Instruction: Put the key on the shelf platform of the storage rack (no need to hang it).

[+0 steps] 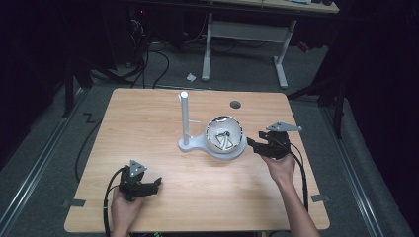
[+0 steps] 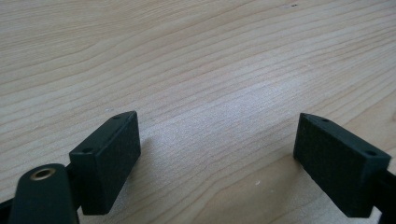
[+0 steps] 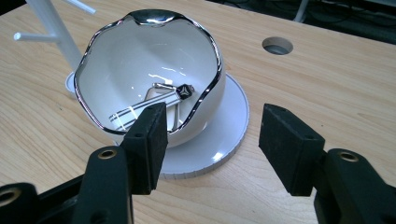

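The right gripper [image 3: 212,147], jaws spread wide and empty, hovers at the lower centre of its own view, just short of a white bowl [image 3: 140,56] with a wavy silver rim. The bowl sits on the round base of a white stand [image 1: 185,121], right of centre on the wooden table [image 1: 148,113]. Inside lies a silver and black keyring [image 3: 154,105], possibly with a metal clip attached; glare makes that hard to confirm. The left gripper [image 1: 157,183], also spread and empty, rests low at the bottom left of the high view, well apart from the bowl, above bare wood. To lift the keyring cleanly, the right gripper would likely need to tip downward over the rim, keep its jaws parted until they straddle the keyring, and avoid nudging the bowl. A small triangular emblem marks the keyring's black end; no lettering is legible.
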`<state>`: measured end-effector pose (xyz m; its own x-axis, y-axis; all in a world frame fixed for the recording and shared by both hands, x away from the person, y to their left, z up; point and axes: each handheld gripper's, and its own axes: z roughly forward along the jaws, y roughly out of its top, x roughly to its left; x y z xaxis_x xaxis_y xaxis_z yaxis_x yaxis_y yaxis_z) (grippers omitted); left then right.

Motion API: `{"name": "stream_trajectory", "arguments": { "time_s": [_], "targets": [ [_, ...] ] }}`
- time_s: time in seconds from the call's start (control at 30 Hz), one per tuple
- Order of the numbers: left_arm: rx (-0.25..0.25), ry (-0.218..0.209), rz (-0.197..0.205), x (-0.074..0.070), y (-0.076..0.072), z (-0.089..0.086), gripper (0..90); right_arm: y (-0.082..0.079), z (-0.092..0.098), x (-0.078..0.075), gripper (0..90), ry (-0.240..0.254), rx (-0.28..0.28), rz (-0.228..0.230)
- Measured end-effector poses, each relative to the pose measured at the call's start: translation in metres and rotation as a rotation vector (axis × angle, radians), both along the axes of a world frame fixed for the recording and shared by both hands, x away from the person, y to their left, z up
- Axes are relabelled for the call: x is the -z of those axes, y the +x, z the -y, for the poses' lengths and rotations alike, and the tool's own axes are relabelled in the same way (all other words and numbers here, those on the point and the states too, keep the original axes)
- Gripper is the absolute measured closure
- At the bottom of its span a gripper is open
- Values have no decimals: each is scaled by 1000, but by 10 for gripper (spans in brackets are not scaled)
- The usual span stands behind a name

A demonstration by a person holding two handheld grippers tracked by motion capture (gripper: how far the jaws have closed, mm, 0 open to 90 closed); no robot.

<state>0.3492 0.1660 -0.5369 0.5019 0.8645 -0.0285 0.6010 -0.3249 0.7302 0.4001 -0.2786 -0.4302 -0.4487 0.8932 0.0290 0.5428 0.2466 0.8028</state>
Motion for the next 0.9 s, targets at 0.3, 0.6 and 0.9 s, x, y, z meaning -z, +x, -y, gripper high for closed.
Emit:
{"name": "stream_trajectory", "arguments": {
  "time_s": [0.3,0.6,0.9],
  "targets": [
    [-1,5,1,0,0,1,152,-10,10,2,430,21,18,-11],
    [-1,8,3,0,0,1,152,-24,25,4,432,65,47,-5],
    [-1,7,2,0,0,1,152,-35,30,7,433,78,48,-6]
  ]
}}
